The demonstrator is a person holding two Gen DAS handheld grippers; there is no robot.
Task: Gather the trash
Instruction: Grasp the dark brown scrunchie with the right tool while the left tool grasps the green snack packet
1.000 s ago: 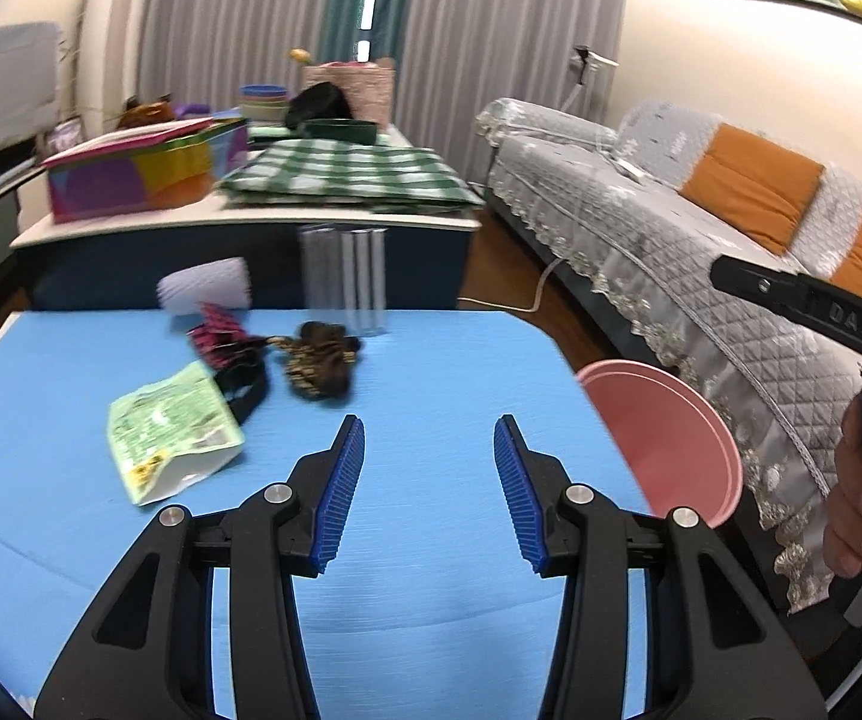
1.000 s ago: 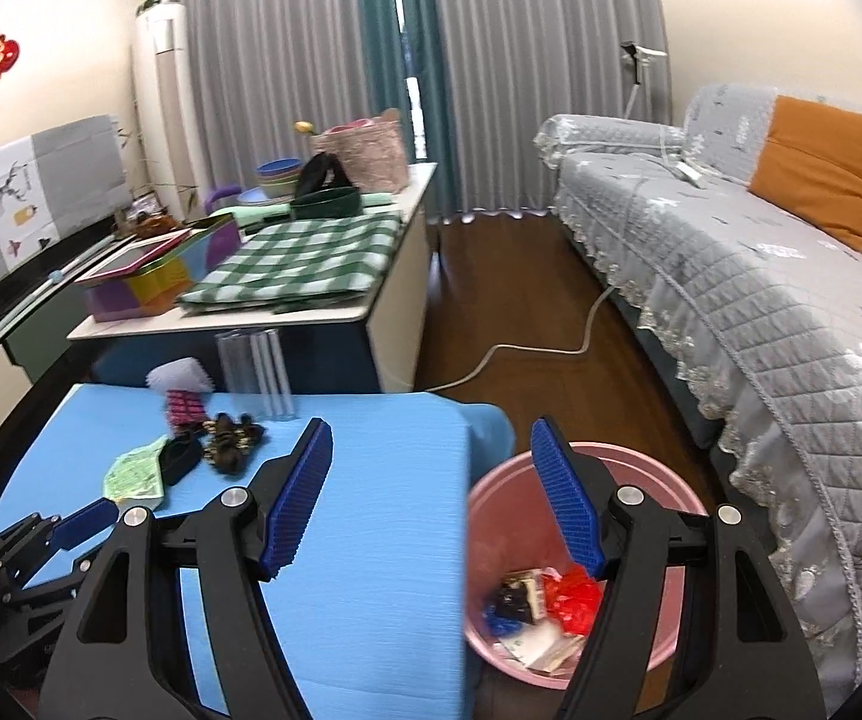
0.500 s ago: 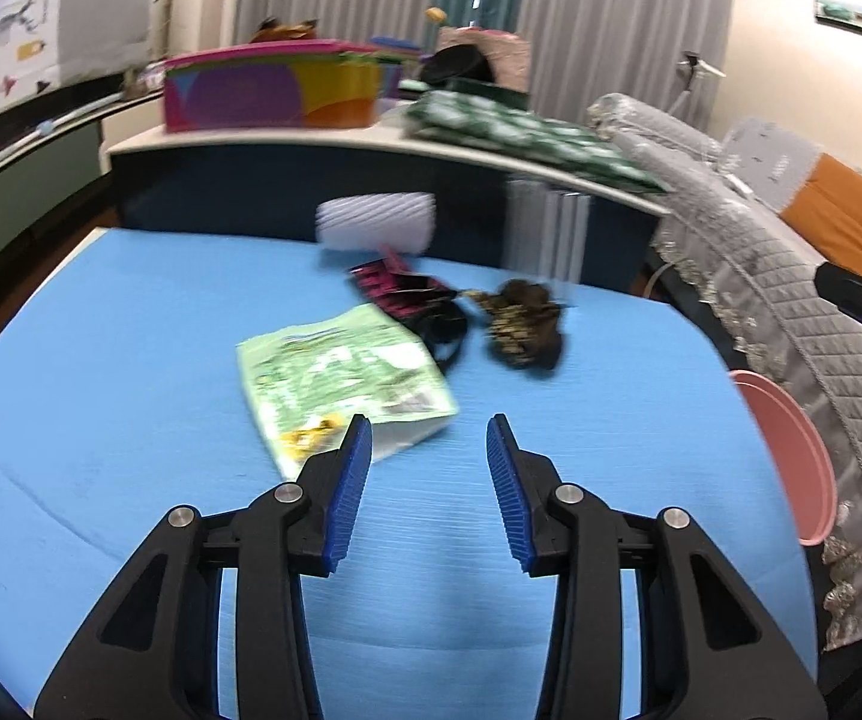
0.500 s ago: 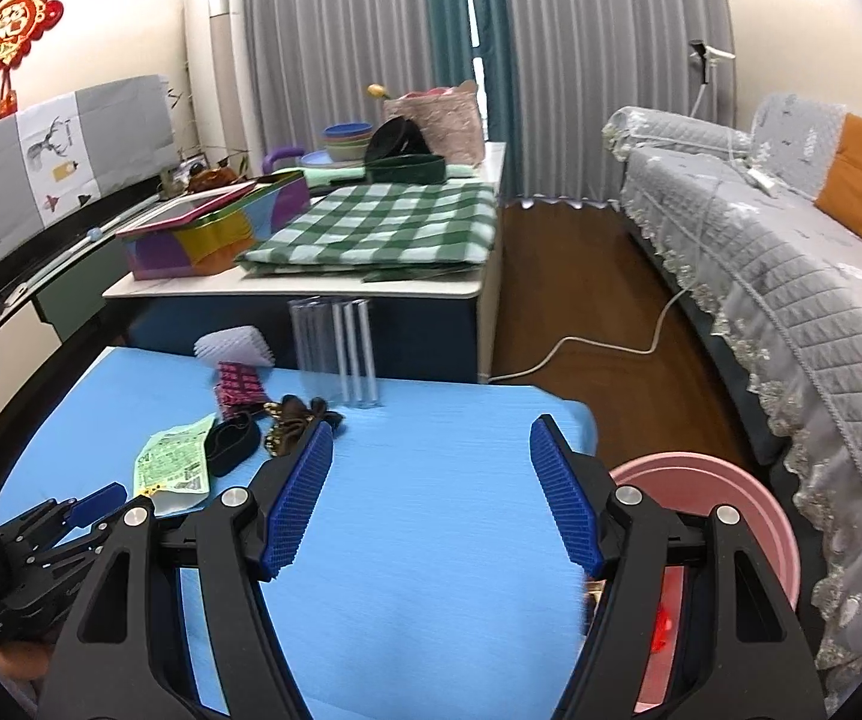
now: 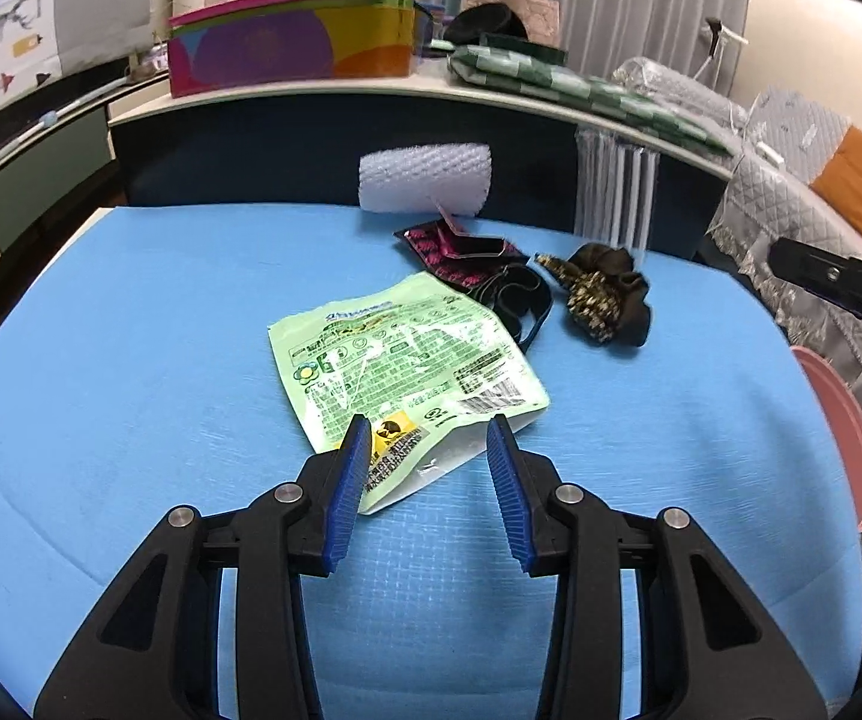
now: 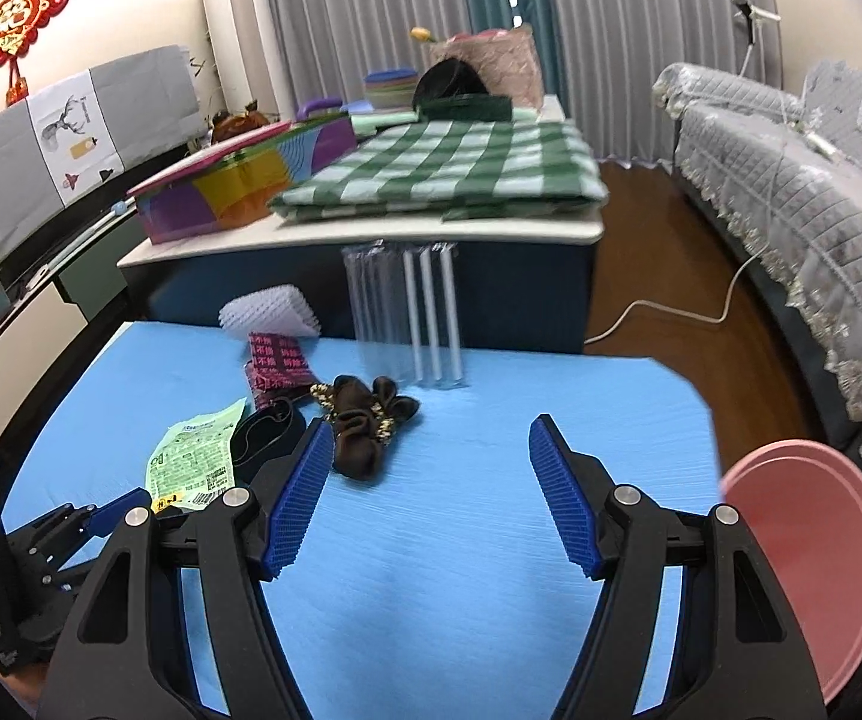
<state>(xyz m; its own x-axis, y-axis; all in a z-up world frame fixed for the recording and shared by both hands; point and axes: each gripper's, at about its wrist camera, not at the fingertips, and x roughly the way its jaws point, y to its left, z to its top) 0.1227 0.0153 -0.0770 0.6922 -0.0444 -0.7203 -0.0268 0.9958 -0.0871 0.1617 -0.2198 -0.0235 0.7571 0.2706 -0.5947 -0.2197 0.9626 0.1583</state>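
Observation:
A flat green snack pouch (image 5: 407, 372) lies on the blue table (image 5: 131, 390). My left gripper (image 5: 428, 438) is open, its blue pads either side of the pouch's near corner. Behind it lie a black band (image 5: 520, 300), a magenta wrapper (image 5: 460, 249), a dark brown scrunchie (image 5: 607, 294), white foam (image 5: 425, 178) and a clear straw pack (image 5: 613, 192). My right gripper (image 6: 431, 438) is open and empty above the table, the scrunchie (image 6: 368, 426) just beyond its left finger. The pouch (image 6: 197, 462) and left gripper (image 6: 101, 516) show at lower left.
A pink bin (image 6: 814, 570) stands off the table's right edge; its rim shows in the left wrist view (image 5: 844, 438). Behind the table is a counter (image 6: 371, 234) with a colourful box (image 5: 293, 42) and green checked cloth (image 6: 448, 168). A grey sofa (image 6: 790, 180) is at right.
My left gripper has moved forward and left to the green pouch, its jaws narrowing slightly around the corner. My right gripper has swung left from over the bin to over the table.

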